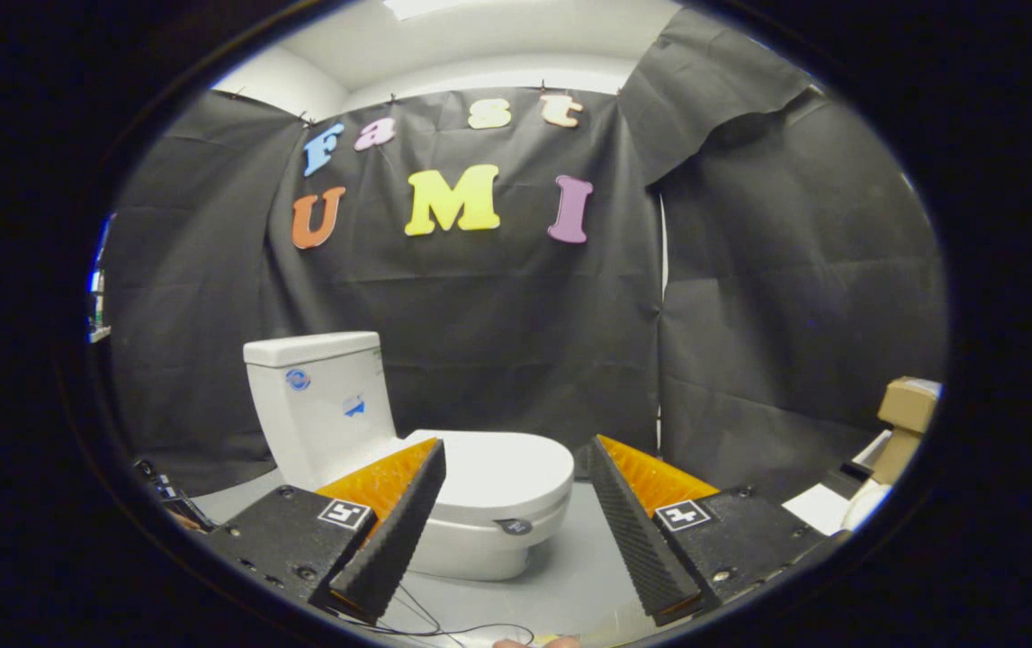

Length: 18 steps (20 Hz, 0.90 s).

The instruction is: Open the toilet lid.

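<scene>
Gripper (516,468) spread wide, holding nothing. Toilet (408,468) stands on grey floor (569,567) just beyond the fingers, lid (502,472) down and flat. Cardboard box (907,405) far right.

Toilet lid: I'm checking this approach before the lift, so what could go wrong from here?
1. The toilet lid lies shut and flush on the bowl, so the open gripper may slip off its thin front rim.
2. A thin cable lies on the floor under the gripper and could snag.
</scene>
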{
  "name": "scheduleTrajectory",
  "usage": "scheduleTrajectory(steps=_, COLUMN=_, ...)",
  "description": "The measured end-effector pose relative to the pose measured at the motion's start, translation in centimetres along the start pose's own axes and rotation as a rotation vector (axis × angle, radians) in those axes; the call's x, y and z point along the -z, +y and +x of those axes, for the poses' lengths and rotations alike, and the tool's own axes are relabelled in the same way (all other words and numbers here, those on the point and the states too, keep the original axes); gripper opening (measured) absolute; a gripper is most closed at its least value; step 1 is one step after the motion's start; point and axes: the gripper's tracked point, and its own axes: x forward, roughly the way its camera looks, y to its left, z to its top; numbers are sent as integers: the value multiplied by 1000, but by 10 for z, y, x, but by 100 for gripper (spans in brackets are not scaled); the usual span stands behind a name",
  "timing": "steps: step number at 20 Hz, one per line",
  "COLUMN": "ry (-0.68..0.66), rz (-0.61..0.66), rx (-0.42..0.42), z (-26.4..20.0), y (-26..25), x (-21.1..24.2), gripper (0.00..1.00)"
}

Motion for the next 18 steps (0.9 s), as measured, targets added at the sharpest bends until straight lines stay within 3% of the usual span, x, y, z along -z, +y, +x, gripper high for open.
scheduleTrajectory(steps=5, ry=104, rz=93, rx=-21, z=33, y=24, x=32, gripper=100)
scheduleTrajectory(steps=11, ry=350, rz=150, rx=-45, z=97, y=25, x=104, gripper=100)
scheduleTrajectory(steps=18, ry=600, rz=478, rx=-108, z=145, y=33, x=160, gripper=95)
